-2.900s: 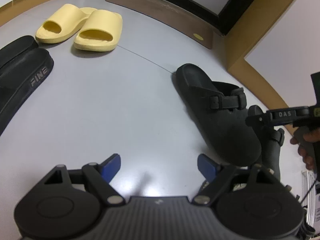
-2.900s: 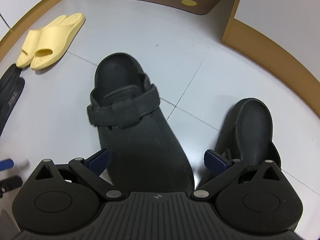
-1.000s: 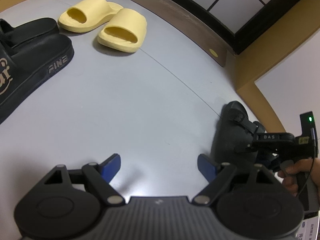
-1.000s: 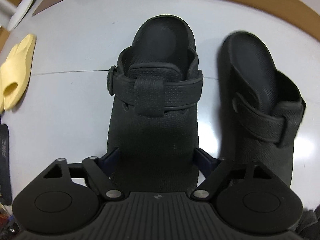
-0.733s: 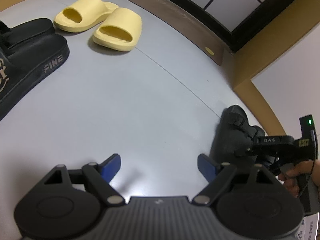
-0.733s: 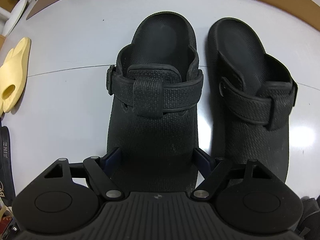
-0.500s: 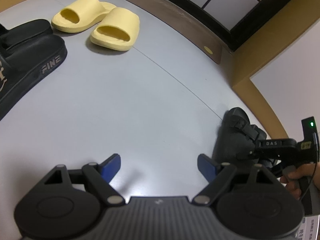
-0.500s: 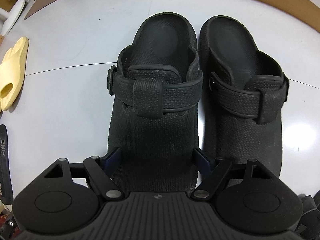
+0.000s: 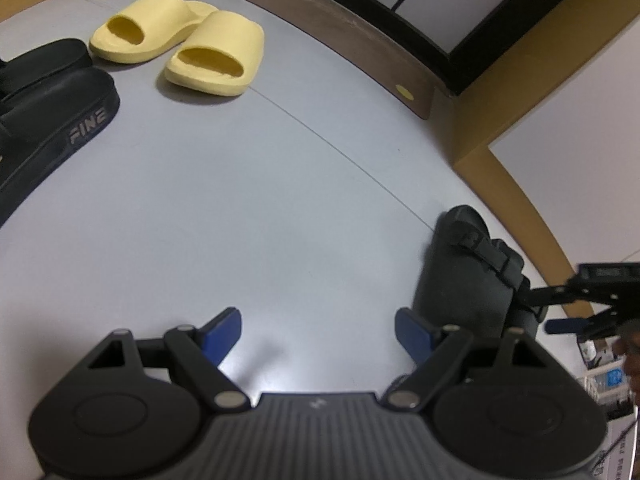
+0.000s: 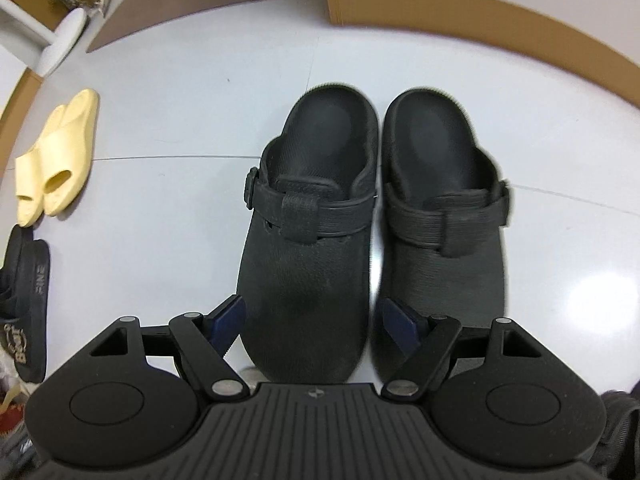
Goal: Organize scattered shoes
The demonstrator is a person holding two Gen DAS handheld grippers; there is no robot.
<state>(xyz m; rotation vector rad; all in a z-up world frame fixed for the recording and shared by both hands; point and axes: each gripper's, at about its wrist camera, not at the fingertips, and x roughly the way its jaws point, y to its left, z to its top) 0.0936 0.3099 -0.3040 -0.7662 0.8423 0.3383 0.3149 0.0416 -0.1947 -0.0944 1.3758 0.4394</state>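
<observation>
Your right gripper [image 10: 310,318] has risen away from the left black clog [image 10: 308,240] since a second ago; then its blue pads hugged the toe closely, and now the whole clog shows below it. Its fingers stand wide apart, one pad on each side of the toe, and I cannot see them pressing on it, so it holds nothing. Beside this clog, almost touching along the sides, lies the right black clog [image 10: 444,232], parallel to it and with the heel toward the wall. Both rest flat on the pale floor [image 10: 180,128].

Your left gripper [image 9: 318,334] hangs over bare floor with its fingers wide open and nothing between them. From its view, the clogs appear low on the right.

Farther out on the left you see the black slide sandals [image 9: 60,120] marked FINE, side by side. Beyond them lies the pair of yellow slides [image 9: 180,52], also together. At the far end you see a brown mat [image 9: 352,44] with a yellow dot, before a dark door frame [image 9: 460,48].
</observation>
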